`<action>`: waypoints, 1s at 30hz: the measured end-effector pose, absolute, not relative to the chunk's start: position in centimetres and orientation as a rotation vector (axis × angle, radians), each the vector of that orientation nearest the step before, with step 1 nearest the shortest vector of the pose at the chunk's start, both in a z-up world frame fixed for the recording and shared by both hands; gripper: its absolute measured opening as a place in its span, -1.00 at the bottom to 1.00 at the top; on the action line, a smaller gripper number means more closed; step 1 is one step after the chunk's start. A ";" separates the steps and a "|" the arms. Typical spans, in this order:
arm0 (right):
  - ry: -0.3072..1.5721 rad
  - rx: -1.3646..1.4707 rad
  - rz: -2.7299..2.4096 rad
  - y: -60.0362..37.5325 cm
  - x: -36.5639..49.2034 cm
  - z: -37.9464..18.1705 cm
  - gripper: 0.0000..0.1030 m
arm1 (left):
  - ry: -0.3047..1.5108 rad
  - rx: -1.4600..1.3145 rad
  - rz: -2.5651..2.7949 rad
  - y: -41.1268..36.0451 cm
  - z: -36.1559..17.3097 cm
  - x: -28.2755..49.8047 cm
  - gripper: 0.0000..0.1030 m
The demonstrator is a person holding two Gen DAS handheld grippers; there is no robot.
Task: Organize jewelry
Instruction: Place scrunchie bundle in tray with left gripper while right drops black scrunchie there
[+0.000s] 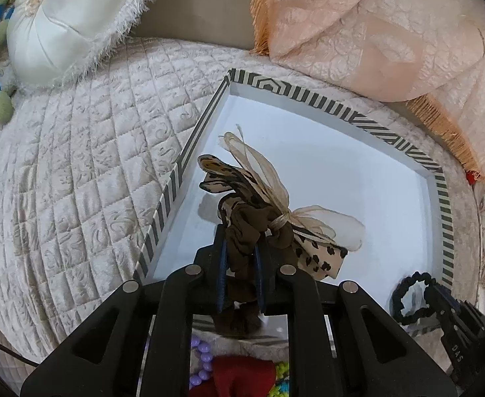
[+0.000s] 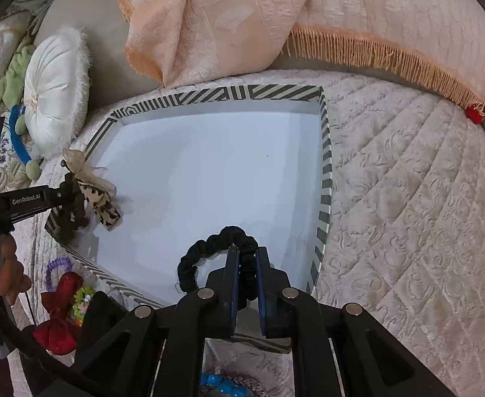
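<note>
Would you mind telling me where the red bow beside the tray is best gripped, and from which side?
Grip the red bow at its narrow waist, coming from above. It lies flat on the quilt, so its pinched middle fits between the fingers better than the wide, floppy lobes. Both tools are now full.

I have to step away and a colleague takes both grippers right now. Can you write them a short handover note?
Left gripper: shut on the brown scrunchie with leopard bow, held over the striped box, near its left edge.
Right gripper: shut on the black scrunchie, held over the box's near right corner.
Done: both picked up; nothing lies in the box yet.
Left: release both, then fetch the red bow, purple beads and blue beads lying outside.
</note>
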State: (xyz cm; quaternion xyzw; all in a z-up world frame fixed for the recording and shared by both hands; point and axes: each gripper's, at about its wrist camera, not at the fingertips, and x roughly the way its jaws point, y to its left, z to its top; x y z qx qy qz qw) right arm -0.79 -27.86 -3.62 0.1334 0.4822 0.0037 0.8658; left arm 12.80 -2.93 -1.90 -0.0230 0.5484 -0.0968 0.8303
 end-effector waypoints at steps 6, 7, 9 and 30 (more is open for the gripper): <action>0.982 0.267 0.007 -27.7 -1.4 -3.0 -0.37 | 1.160 -0.021 -0.191 -3.0 -1.9 13.0 -0.24; 0.977 0.260 0.006 -27.5 -1.5 -2.8 -0.37 | 1.155 -0.027 -0.199 -3.0 -1.7 12.9 -0.18; 0.960 0.272 0.019 -27.4 -2.0 -2.1 -0.37 | 1.144 -0.034 -0.216 -2.8 -1.0 12.3 -0.13; 0.864 0.253 0.035 -24.4 -8.8 2.6 -0.27 | 0.943 0.065 -0.180 -0.7 4.7 1.6 0.06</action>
